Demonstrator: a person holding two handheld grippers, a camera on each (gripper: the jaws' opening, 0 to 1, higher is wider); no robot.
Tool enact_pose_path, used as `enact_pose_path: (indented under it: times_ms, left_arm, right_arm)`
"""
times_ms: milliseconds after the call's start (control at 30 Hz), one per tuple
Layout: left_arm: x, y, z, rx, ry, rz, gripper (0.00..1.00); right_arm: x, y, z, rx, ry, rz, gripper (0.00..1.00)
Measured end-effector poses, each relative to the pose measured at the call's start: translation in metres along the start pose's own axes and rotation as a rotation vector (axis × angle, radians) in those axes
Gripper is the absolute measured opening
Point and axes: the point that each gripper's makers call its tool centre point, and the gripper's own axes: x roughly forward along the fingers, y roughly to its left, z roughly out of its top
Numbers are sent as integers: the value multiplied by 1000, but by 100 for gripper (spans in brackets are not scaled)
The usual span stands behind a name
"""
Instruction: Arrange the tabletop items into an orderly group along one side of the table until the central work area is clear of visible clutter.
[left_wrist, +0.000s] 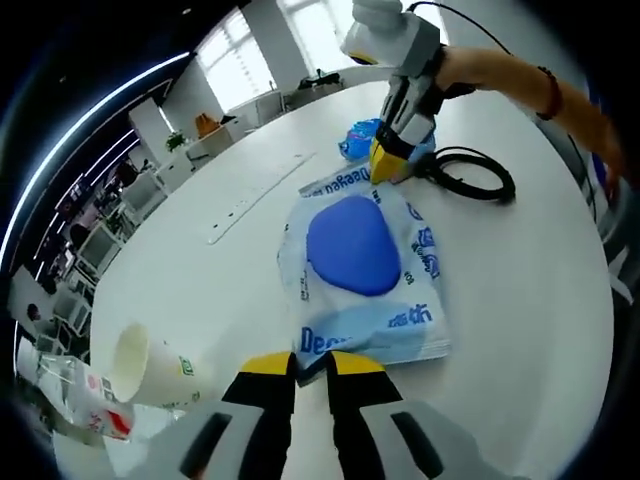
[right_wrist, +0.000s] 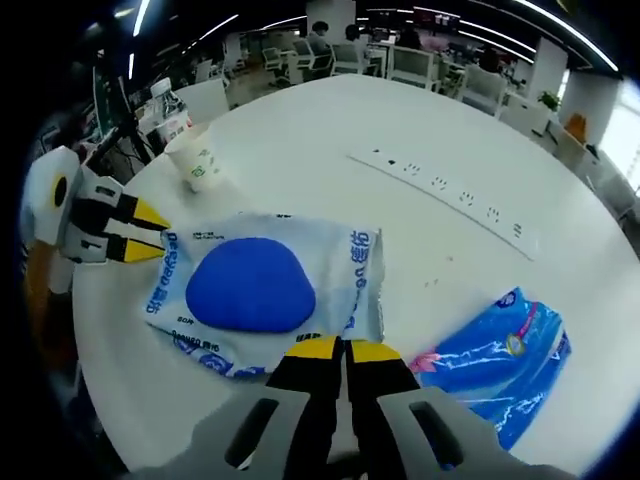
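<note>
A white and blue wet-wipes pack with a blue oval lid lies on the round white table. My left gripper is shut on the pack's near edge, its yellow tips pinching the wrapper. At the opposite edge my right gripper is shut on the pack too, held by a person's hand. In the right gripper view the same pack lies between my right gripper at the bottom and my left gripper at the left.
A blue tissue packet lies right of the right gripper, and beyond it in the left view. A paper cup and water bottle stand near the rim. A white power strip crosses the table. A black cable coils nearby.
</note>
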Motion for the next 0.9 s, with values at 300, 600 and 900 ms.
enact_pose_path:
  times_ms: [300, 600, 900]
  left_arm:
    - [2, 5, 1, 90, 52, 32, 9]
    - [15, 3, -10, 121, 107, 34, 2]
    - [18, 14, -9, 174, 145, 63, 1]
  right_arm:
    - [4, 1, -6, -4, 20, -4, 0]
    - [4, 3, -8, 6, 28, -62, 0]
    - [-1, 14, -15, -33, 41, -80, 0]
